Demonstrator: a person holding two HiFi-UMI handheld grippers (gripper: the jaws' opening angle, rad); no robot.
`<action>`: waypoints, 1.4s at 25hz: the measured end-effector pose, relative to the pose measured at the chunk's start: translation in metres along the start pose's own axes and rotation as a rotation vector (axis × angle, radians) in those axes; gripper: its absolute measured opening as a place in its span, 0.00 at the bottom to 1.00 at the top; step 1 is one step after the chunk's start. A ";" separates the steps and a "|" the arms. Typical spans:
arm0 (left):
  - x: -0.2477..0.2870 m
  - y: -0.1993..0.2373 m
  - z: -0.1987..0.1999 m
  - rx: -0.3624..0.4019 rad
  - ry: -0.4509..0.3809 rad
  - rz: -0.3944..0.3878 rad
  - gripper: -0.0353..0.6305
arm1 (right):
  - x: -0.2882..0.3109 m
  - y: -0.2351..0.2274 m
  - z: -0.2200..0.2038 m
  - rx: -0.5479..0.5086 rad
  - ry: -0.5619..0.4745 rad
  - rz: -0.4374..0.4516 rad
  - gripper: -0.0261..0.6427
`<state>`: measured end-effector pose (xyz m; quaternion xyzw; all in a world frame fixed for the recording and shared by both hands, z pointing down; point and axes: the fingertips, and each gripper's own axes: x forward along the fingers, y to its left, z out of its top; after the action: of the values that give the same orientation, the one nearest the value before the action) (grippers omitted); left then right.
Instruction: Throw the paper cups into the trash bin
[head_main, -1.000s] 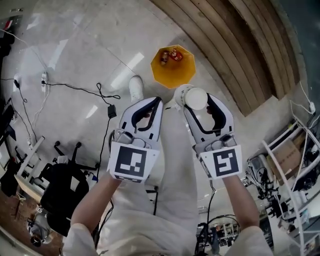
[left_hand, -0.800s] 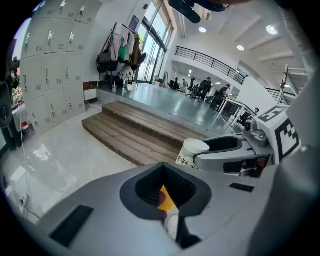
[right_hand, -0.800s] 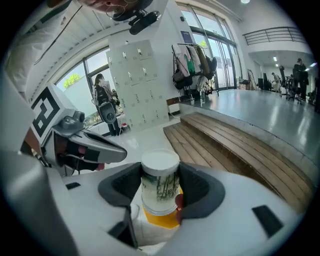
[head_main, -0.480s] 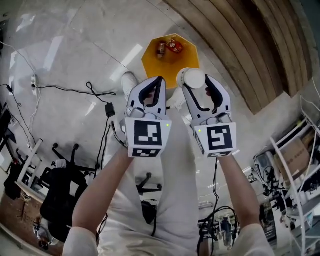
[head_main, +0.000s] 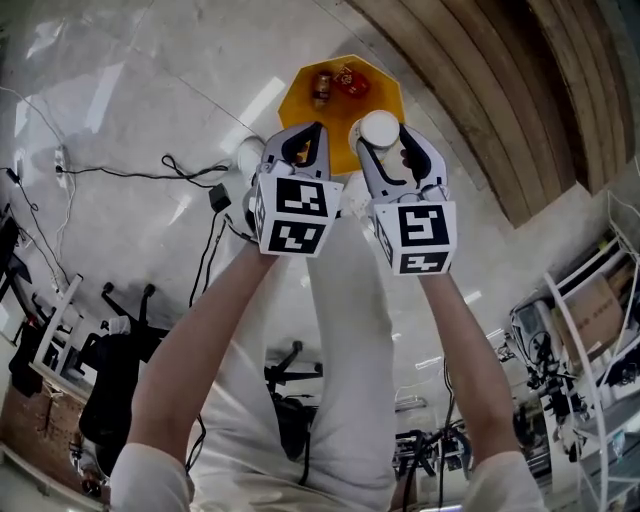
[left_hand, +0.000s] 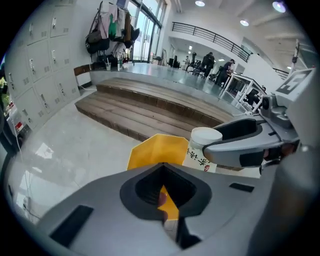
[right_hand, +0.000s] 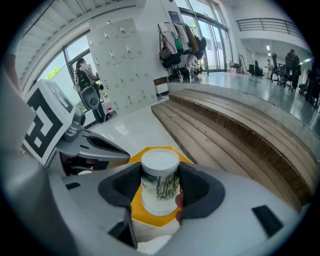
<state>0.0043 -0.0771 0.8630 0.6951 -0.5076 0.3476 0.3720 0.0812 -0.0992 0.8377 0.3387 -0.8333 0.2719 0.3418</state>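
A yellow octagonal trash bin (head_main: 340, 95) stands on the pale floor ahead, with a can and red litter inside. My right gripper (head_main: 381, 128) is shut on a white paper cup (head_main: 380, 130) with print on its side, held upright over the bin's near rim. In the right gripper view the cup (right_hand: 159, 182) fills the gap between the jaws, with the yellow bin (right_hand: 136, 206) below it. My left gripper (head_main: 316, 130) hovers beside it, shut and empty, its tips also above the bin's near edge. In the left gripper view the bin (left_hand: 157, 147) and the cup (left_hand: 202, 150) show ahead.
Wide wooden steps (head_main: 480, 90) run behind and to the right of the bin. Black cables (head_main: 190, 185) trail across the floor at left, near a black office chair (head_main: 120, 370). Metal shelving (head_main: 590, 300) stands at right. A white shoe (head_main: 248, 155) is beside the bin.
Both grippers have moved forward and up toward the bin, arms stretching out. The cup went from short of the bin to over its near rim, still gripped.
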 end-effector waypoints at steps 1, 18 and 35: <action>0.005 0.001 -0.001 -0.009 0.008 0.003 0.06 | 0.005 -0.001 -0.001 0.003 0.004 -0.001 0.40; 0.061 0.024 -0.043 -0.038 0.190 0.037 0.06 | 0.060 -0.017 -0.051 0.134 0.232 0.026 0.46; -0.056 -0.016 0.028 0.025 0.156 -0.024 0.06 | -0.053 0.005 0.028 0.072 0.195 0.095 0.10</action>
<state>0.0095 -0.0733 0.7984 0.6763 -0.4644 0.4026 0.4060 0.0950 -0.0954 0.7795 0.2829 -0.8008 0.3492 0.3958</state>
